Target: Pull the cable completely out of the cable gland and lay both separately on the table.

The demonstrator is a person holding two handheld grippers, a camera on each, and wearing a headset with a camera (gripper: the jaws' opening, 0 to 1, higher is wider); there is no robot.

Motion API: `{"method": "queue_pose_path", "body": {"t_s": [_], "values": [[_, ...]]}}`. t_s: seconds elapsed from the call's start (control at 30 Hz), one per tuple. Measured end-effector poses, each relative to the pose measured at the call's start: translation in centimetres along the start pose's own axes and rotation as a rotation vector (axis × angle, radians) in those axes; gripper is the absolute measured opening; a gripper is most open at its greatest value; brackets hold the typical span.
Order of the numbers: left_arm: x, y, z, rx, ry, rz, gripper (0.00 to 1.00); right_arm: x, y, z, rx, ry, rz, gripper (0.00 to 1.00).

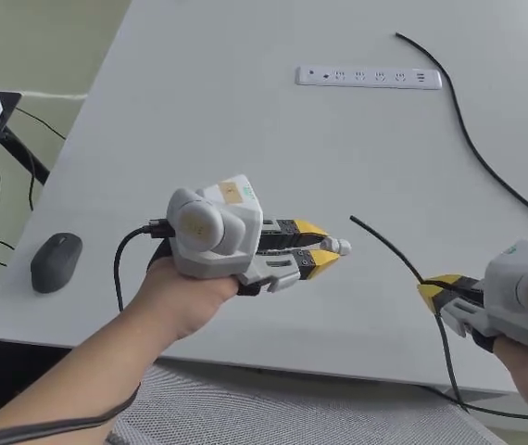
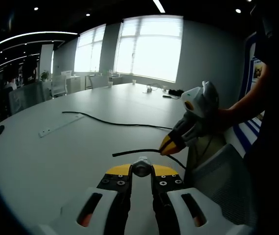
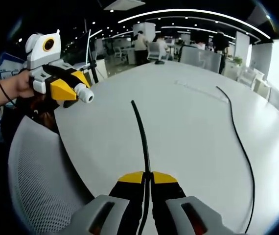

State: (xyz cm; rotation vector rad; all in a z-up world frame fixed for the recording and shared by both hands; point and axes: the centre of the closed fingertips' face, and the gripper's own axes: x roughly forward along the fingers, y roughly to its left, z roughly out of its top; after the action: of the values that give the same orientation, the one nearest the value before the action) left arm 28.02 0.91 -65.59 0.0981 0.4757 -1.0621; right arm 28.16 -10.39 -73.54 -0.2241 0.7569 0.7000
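mesh chair point(image 1: 245, 408): grey, nearest of all, just below the table's near edge.
left gripper point(image 1: 318, 247): held in a hand above the near part of the table, jaws drawn almost together and pinching the cable gland point(image 1: 336, 247) between their yellow tips.
cable gland: pale grey, poking out past the jaw tips, raised off the table, apart from the black cable point(image 1: 384, 243).
right gripper point(image 1: 433, 293): at the near right edge of the table, jaws pressed together on the black cable.
black cable: runs forward from the right gripper's jaws across the table to a free end that is near the gland but not touching it; behind the jaws it drops over the table edge. cannot tell whether the forward stretch rests on the surface.
table point(image 1: 245, 130): white, broad.
mouse point(image 1: 56, 262): dark, on the table by its left edge.
second black cable point(image 1: 486, 167): curves along the right side from the far end, well apart from the grippers.
power strip point(image 1: 368, 77): white, lying flat far across the table.
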Motion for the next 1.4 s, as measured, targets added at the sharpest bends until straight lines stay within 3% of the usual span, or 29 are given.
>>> {"method": "queue_pose_path", "body": {"t_s": [0.5, 0.83, 1.07, 1.4], "values": [[0.3, -0.1, -0.5, -0.007, 0.005, -0.013, 0.15, 0.0, 0.2, 0.7, 0.002, -0.004, 0.0, 0.0], [0.0, 0.4, -1.0, -0.018, -0.001, -0.015, 0.15, 0.3, 0.6, 3.3, -0.038, -0.008, 0.005, 0.0], [-0.8, 1.4, -2.2, -0.041, -0.01, 0.0, 0.15, 1.4, 0.8, 5.0, -0.071, 0.0, 0.021, 0.0], [-2.2, 2.7, -4.8, -0.098, -0.017, 0.02, 0.15, 4.2, -0.2, 8.0, -0.121, 0.012, 0.02, 0.0]]}}
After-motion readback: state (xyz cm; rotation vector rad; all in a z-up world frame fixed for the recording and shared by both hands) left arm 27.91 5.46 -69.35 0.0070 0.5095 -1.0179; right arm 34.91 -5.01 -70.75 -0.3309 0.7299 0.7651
